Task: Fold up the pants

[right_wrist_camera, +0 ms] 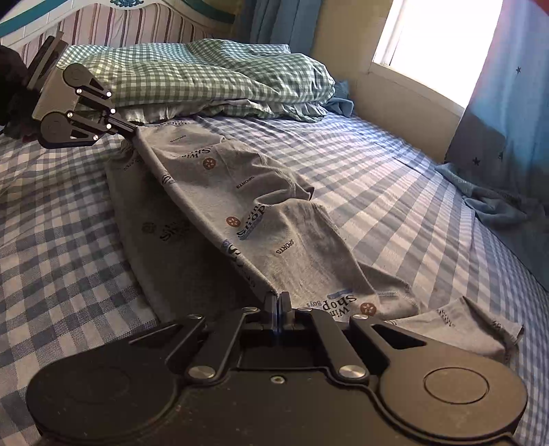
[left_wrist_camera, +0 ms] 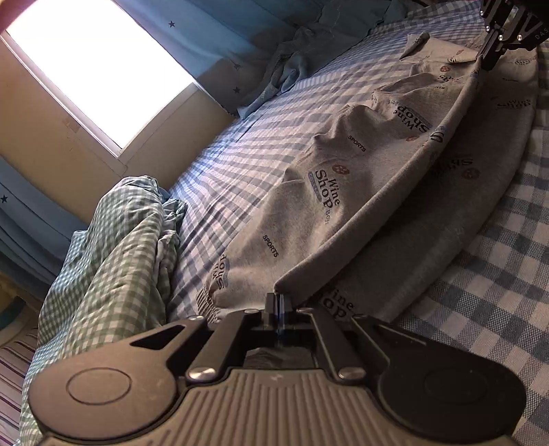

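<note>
Grey pants (left_wrist_camera: 308, 206) printed with "Wine Shop" and "SPORTS" lie lengthwise on the blue checked bed sheet (left_wrist_camera: 240, 147). My left gripper (left_wrist_camera: 276, 302) is shut on one end of the pants' long edge. My right gripper (left_wrist_camera: 487, 61) is shut on the other end, at the top right of the left wrist view. Between them the edge is lifted and stretched taut, and the upper layer drapes away over the lower layer. In the right wrist view the pants (right_wrist_camera: 291, 240) run from my right gripper (right_wrist_camera: 278, 302) to my left gripper (right_wrist_camera: 132, 130) at the upper left.
A green checked pillow (right_wrist_camera: 206, 75) lies at the head of the bed, also seen in the left wrist view (left_wrist_camera: 113, 247). A striped headboard (right_wrist_camera: 137, 27) stands behind it. A blue cloth (left_wrist_camera: 291, 68) is crumpled by the wall under the window (left_wrist_camera: 96, 68).
</note>
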`<control>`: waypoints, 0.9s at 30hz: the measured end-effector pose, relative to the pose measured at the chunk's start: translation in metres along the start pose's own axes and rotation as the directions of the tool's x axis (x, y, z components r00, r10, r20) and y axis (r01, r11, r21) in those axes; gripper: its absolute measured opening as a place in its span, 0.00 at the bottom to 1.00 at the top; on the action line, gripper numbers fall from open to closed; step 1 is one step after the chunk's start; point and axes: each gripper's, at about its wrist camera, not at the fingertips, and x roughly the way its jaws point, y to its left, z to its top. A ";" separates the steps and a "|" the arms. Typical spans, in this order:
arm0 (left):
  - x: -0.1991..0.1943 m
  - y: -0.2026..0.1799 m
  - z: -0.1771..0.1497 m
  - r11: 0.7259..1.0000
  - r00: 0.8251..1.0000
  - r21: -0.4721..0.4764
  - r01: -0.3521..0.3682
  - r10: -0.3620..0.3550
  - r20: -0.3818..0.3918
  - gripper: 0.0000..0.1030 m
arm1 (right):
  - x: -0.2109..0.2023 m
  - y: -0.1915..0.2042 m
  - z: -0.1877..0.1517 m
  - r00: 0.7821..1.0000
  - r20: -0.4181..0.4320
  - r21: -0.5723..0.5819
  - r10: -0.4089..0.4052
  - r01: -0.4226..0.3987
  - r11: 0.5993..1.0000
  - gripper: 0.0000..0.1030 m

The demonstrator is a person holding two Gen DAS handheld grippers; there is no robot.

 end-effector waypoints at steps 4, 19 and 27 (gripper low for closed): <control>-0.008 0.005 -0.001 1.000 1.000 0.006 0.003 -0.003 0.021 0.00 | -0.004 0.001 0.004 1.000 0.008 -0.025 -0.008 0.008 1.000 0.00; -0.007 -0.020 -0.024 0.993 0.991 0.018 0.113 -0.111 -0.076 0.29 | 0.000 0.045 -0.030 0.994 -0.105 -0.125 -0.009 -0.004 0.992 0.17; -0.036 -0.009 0.040 0.912 0.989 -0.396 0.107 -0.138 -0.050 1.00 | -0.049 0.017 -0.055 0.980 -0.045 0.182 -0.195 0.200 0.963 0.99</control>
